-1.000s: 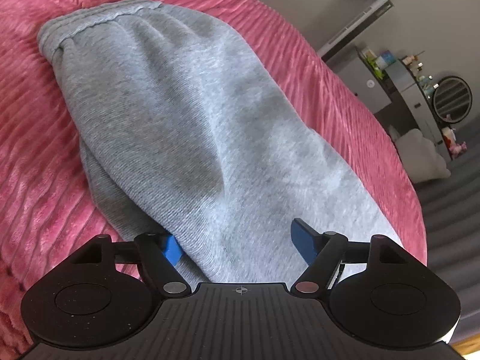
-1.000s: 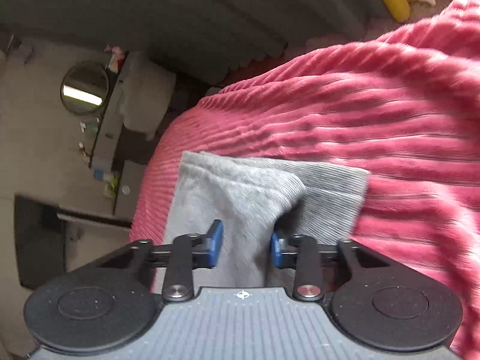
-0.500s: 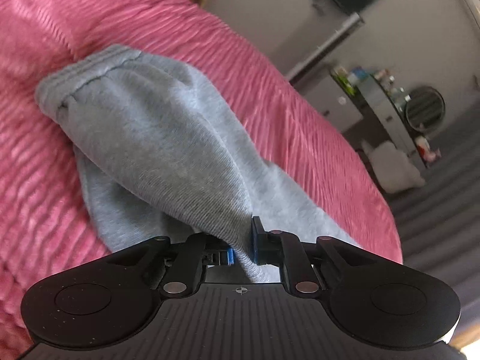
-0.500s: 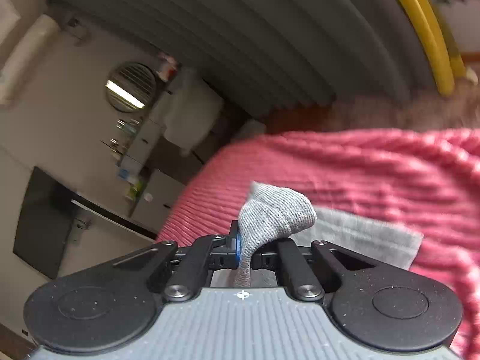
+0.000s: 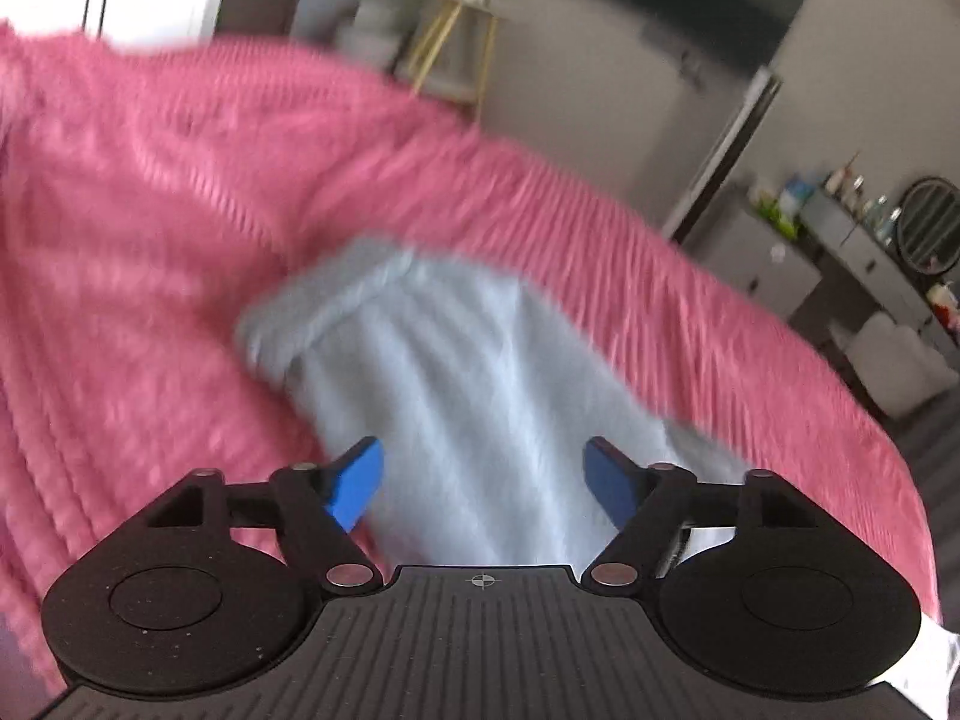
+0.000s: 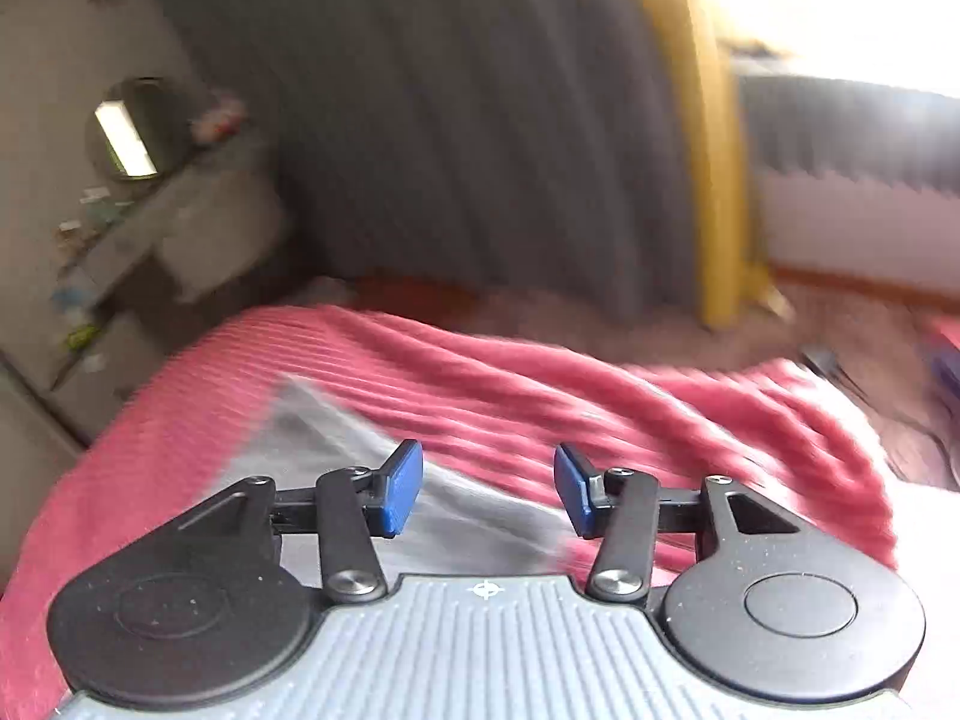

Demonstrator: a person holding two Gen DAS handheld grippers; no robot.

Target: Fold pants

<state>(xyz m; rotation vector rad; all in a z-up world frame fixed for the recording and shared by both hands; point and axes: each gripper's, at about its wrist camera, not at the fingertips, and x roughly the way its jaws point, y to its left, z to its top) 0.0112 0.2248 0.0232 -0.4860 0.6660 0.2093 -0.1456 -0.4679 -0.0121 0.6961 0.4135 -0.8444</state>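
The grey pants point(image 5: 456, 384) lie on the pink ribbed bedspread point(image 5: 150, 240), their waistband end at the far left, blurred by motion. My left gripper point(image 5: 483, 480) is open and empty just above the near part of the pants. In the right wrist view the grey pants point(image 6: 336, 450) lie flat at the lower left on the bedspread point(image 6: 600, 408). My right gripper point(image 6: 487, 489) is open and empty above their edge.
A dresser with bottles and a round mirror point(image 5: 927, 231) stands to the right beyond the bed. A grey curtain point(image 6: 450, 120) and a yellow pole point(image 6: 702, 150) are behind the bed. A gold-legged side table point(image 5: 462, 42) stands at the back.
Half a second ago both grippers were shut on folds of the pants. Both have opened and let the cloth go, and have drawn back and up.
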